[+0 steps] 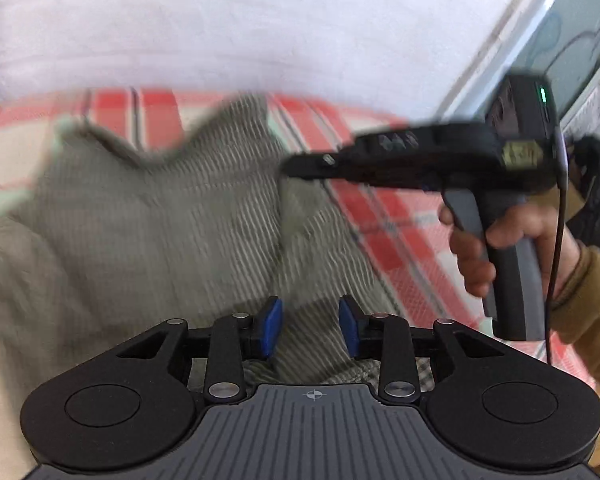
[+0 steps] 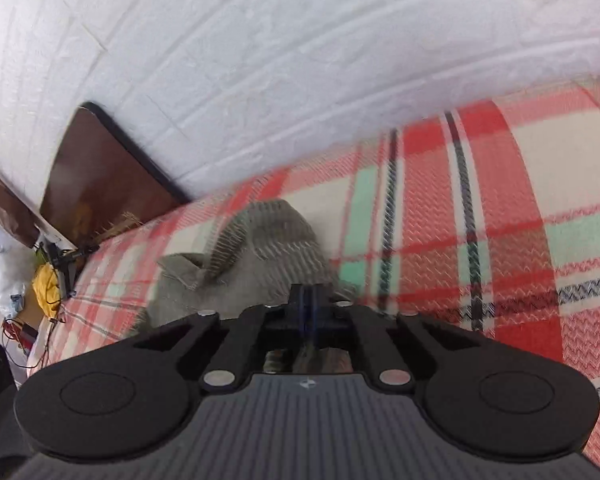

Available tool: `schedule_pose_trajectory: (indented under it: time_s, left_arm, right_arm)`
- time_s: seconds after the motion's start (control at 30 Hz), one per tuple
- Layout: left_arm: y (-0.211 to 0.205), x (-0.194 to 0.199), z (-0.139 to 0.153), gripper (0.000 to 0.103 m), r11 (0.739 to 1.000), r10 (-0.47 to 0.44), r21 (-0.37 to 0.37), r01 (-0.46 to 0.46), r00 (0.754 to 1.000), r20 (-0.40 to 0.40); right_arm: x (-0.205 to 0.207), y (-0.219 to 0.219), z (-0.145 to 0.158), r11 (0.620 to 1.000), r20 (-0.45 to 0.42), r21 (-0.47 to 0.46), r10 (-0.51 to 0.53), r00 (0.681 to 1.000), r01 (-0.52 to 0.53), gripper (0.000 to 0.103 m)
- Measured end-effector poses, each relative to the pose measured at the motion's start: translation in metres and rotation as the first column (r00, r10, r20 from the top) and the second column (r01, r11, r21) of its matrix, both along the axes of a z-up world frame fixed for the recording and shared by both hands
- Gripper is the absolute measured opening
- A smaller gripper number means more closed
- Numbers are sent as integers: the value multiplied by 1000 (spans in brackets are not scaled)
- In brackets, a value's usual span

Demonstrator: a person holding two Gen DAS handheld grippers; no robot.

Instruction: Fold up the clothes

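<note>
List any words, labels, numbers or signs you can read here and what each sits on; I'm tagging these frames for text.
No readable text in either view.
Right gripper: a gold label on its body, too blurred to read; a green light beside it, no characters.
Left gripper: a small crosshair mark on its grey housing, no letters.
Panel at the far right: line drawing only, no words.
Striped garment and plaid blanket: no print.

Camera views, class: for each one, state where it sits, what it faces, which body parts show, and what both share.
Left wrist: on the left hand-held gripper, jaws open, facing the grey striped garment; the right hand-held gripper and hand show.
Right wrist: on the right hand-held gripper, shut, facing the garment; no body part shows.
Shared: garment, plaid blanket, white wall.
</note>
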State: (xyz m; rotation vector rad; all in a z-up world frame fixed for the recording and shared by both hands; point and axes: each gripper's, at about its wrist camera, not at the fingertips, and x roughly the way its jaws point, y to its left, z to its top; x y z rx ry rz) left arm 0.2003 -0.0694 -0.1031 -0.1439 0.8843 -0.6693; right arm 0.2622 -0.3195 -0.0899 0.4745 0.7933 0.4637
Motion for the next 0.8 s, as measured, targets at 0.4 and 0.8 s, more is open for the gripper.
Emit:
schedule_pose_trajectory:
  time_s: [0.4,0.8]
  left_arm:
    - [129,16,8,60,925,352,-112,-362,931,-99]
    - [94,44,-28,49,967,237,-72,-245,966,-99]
  right_arm:
    - [-54,118,25,907,-3,-123,406,914,-403,45]
    - [-48,136,5,894,-86,-133,420,903,-429,4]
